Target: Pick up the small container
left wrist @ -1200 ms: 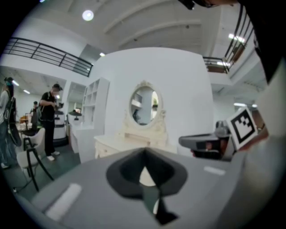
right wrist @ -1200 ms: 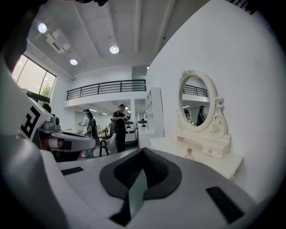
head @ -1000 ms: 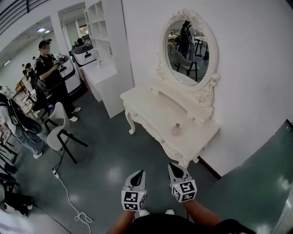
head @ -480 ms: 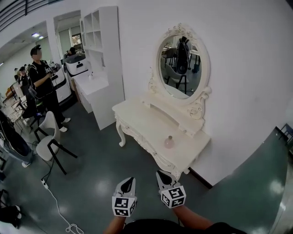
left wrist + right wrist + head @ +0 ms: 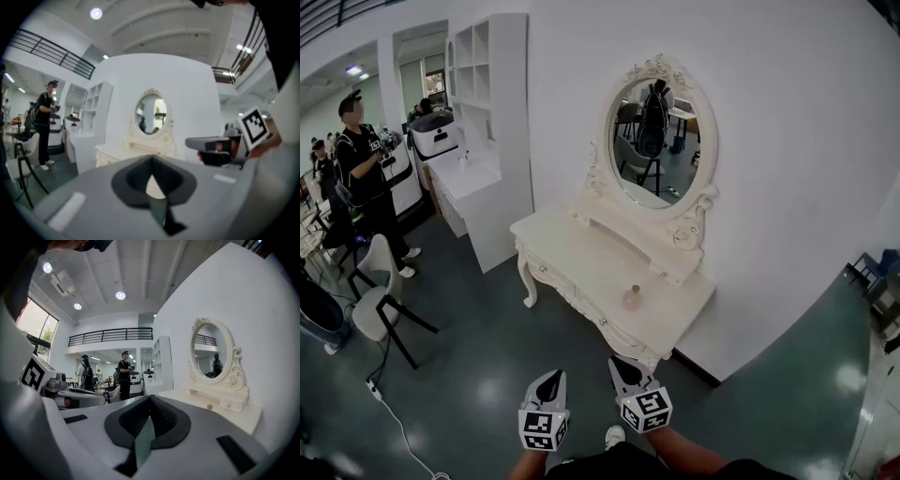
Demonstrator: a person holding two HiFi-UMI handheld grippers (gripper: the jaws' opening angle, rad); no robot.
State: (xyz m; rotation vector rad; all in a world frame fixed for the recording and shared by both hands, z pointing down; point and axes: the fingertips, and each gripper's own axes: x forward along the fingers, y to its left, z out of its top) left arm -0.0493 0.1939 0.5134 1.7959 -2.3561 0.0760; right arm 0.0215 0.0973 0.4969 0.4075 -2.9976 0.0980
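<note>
**Item 1, upper left of the head view.** Person (image 5: 358, 159) standing, with a chair (image 5: 375, 309) below them. Both are well apart from the work and play no part in it.

**Item 2, lower centre-left.** Left gripper (image 5: 551, 382): jaws fully together, nothing between them. Its own view shows the pads meeting in a point (image 5: 151, 164). It is held over the floor, short of the furniture.

**Item 3, centre.** Dressing table (image 5: 572, 253): white, with carved legs, set against the wall.

**Item 4, lower centre-right.** Right gripper (image 5: 625, 373): jaws likewise closed (image 5: 149, 401) and empty, just beside its partner, and the nearer of the two to the table's front edge.

**Item 5, right end of the tabletop, near the front.** Small container (image 5: 632, 298): pinkish, upright, standing alone, untouched, with a rounded body and a narrower top.
- Likely handling: light, rigid and smooth-walled, possibly glass. That would make it slippery and breakable, and easy to tip.
- Suggested hold: across the rounded body, low down and from the side, with the jaws opened first. Avoid the narrow top.

**Item 6, upper centre-right.** Oval mirror (image 5: 652, 141), mounted behind the tabletop.
</note>
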